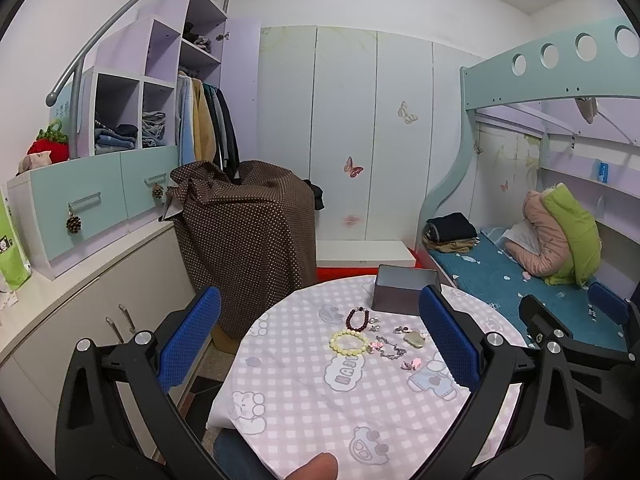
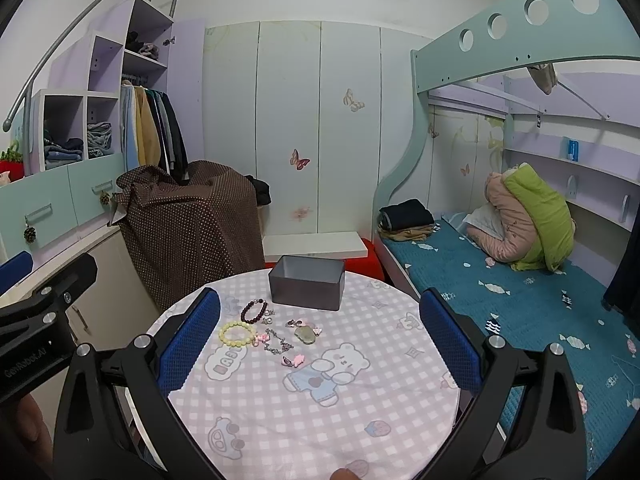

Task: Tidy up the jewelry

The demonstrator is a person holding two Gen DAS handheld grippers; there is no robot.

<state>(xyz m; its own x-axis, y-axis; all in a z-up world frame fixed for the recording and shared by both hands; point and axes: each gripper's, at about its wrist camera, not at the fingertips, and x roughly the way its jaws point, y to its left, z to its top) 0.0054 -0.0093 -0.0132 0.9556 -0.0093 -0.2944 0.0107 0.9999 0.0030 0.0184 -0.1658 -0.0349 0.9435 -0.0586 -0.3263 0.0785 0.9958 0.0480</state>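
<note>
On a round table with a pink checked cloth (image 2: 320,420) lie a dark red bead bracelet (image 2: 253,312), a pale yellow bead bracelet (image 2: 237,333), a silver chain (image 2: 278,344), a greenish pendant (image 2: 305,334) and small pink charms (image 2: 294,360). An open grey tin box (image 2: 307,287) stands behind them. My right gripper (image 2: 320,332) is open, held above the table's near side. My left gripper (image 1: 320,332) is open too, over the jewelry: dark red bracelet (image 1: 358,319), yellow bracelet (image 1: 349,343), grey tin box (image 1: 406,289). Neither holds anything.
A brown dotted cloth (image 1: 244,240) covers furniture left of the table. A cabinet with drawers (image 1: 80,208) lines the left wall. A bunk bed with a blue mattress (image 2: 520,288) stands right, bearing folded clothes and a pillow. A fingertip (image 1: 316,466) shows at the bottom edge.
</note>
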